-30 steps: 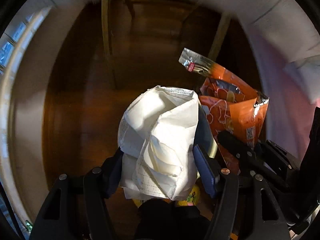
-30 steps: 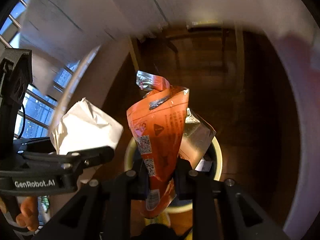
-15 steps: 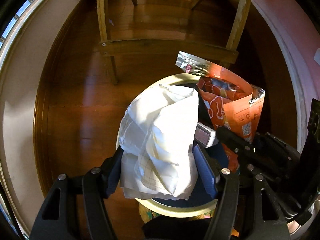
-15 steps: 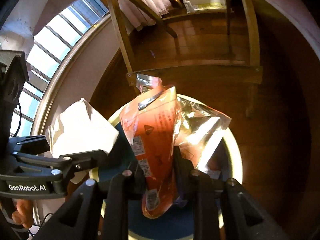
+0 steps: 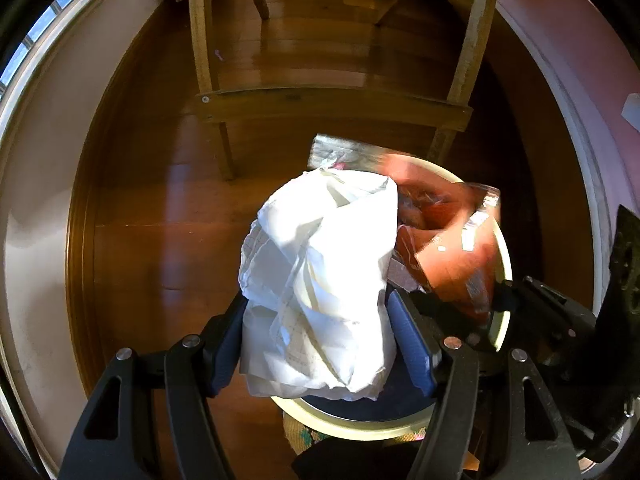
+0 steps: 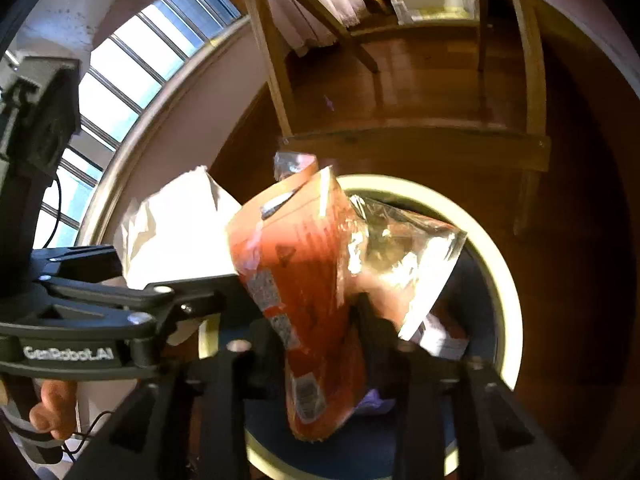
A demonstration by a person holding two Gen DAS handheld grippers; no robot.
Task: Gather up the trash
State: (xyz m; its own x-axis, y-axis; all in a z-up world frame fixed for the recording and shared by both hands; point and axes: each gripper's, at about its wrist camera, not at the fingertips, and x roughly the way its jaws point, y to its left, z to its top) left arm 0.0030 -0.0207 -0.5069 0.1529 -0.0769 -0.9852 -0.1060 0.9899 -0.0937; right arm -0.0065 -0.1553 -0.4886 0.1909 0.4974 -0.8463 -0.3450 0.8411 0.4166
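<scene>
Round bin mouth [image 5: 505,264] largely blocked: crumpled white paper [image 5: 320,280] bulging over its left half, orange snack bag [image 6: 308,300] standing over the middle and right; only a narrow dark gap left at the near rim; left gripper [image 5: 320,344] and right gripper [image 6: 316,344] crowded side by side, almost touching; wooden chair rail [image 5: 332,106] just beyond the bin; open wooden floor [image 5: 152,216] to the left.
</scene>
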